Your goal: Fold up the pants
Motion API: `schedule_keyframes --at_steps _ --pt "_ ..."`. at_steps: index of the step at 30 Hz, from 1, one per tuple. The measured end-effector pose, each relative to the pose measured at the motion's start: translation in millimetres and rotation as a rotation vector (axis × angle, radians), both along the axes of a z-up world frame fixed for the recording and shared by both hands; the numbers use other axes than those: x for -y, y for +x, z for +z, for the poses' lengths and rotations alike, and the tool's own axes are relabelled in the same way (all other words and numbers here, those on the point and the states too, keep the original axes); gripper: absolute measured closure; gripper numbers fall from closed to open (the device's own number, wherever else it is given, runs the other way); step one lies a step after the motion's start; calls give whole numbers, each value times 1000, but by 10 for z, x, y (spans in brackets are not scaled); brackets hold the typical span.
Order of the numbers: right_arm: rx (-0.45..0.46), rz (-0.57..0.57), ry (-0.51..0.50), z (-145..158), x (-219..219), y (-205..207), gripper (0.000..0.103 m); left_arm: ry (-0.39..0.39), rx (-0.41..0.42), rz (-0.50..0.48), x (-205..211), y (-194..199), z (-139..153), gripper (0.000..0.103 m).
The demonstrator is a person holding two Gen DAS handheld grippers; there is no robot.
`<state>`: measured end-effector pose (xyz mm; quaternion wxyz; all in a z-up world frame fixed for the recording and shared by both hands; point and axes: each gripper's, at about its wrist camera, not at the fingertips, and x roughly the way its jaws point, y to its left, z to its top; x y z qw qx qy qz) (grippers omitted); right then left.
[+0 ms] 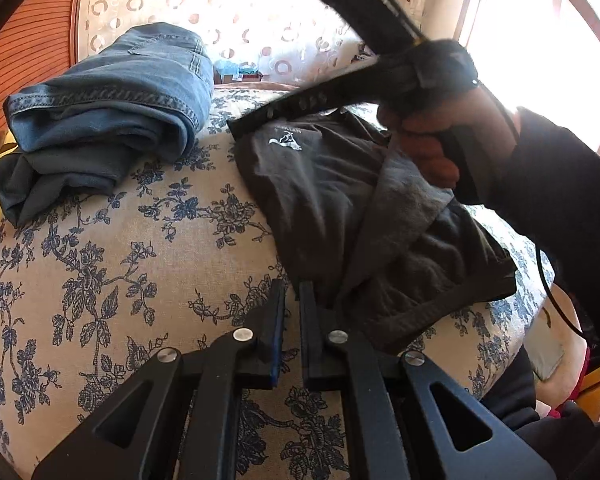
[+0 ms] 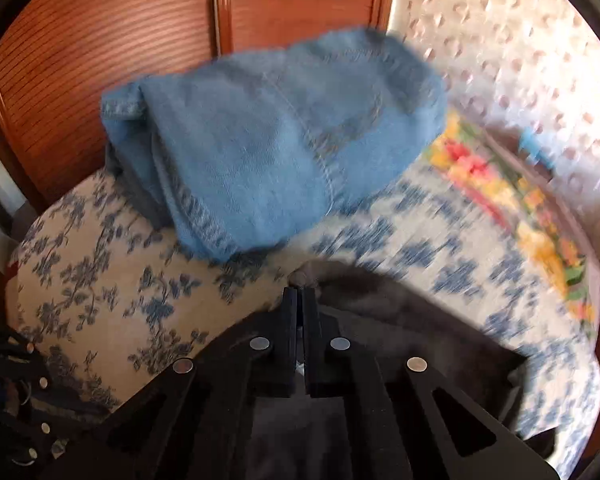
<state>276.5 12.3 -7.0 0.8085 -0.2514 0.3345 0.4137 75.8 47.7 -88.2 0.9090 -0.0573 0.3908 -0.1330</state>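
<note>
Dark pants [image 1: 340, 200] lie on the floral bed [image 1: 100, 260], beside folded jeans [image 1: 112, 96]. Left claw [image 1: 294, 292] clamped on their near edge; right claw [image 2: 300, 296] clamped on a corner (blurred).

blurred: right-wrist view smeared, colourful strip [image 2: 512, 196] unreadable | hidden: dark pants [image 1: 340, 200] far corner behind the person's hand [image 1: 428, 148] | cut off: pants' near part under right gripper [image 2: 300, 292] | too small: white logo [image 1: 285, 140] text

Both wrist views close, downward; shared bedspread [image 1: 100, 240]
</note>
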Motion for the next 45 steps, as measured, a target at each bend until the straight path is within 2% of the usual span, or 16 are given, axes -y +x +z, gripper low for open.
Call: schedule_keyframes --at_steps 4,8,12,15,19,23,27,28,29,31,32,37,45 --pt "59 -66 73 185 45 48 102 8 8 2 13 -41 -3 97" --pt "87 -126 92 214 13 139 102 5 8 0 23 -33 -9 97" --pt "35 -174 95 132 -62 260 101 -3 12 1 -9 -99 -30 97" --pt "7 -194 111 142 -37 267 92 -10 9 1 -29 -111 -18 97" --pt "3 -235 162 250 245 216 65 -10 -1 10 -69 -95 24 97" --pt "16 -280 180 274 714 -49 65 -14 35 25 -132 -169 163 95" --pt "37 -353 185 262 1256 -340 65 -8 63 12 -115 -192 272 79" --pt "28 -371 190 257 1377 -401 65 0 70 9 -96 -185 300 70" --pt "19 -389 198 247 1507 -467 65 7 77 3 -69 -178 318 56" --pt "26 -425 209 234 1705 -614 65 -2 85 -14 -34 -142 339 43" --pt "27 -438 212 222 1790 -680 65 -3 81 -17 -14 -121 331 39" --pt "-6 -483 208 83 2012 -965 65 18 67 6 58 -44 249 39" --pt "-87 -497 245 -97 2136 -990 65 32 18 6 96 19 104 39"
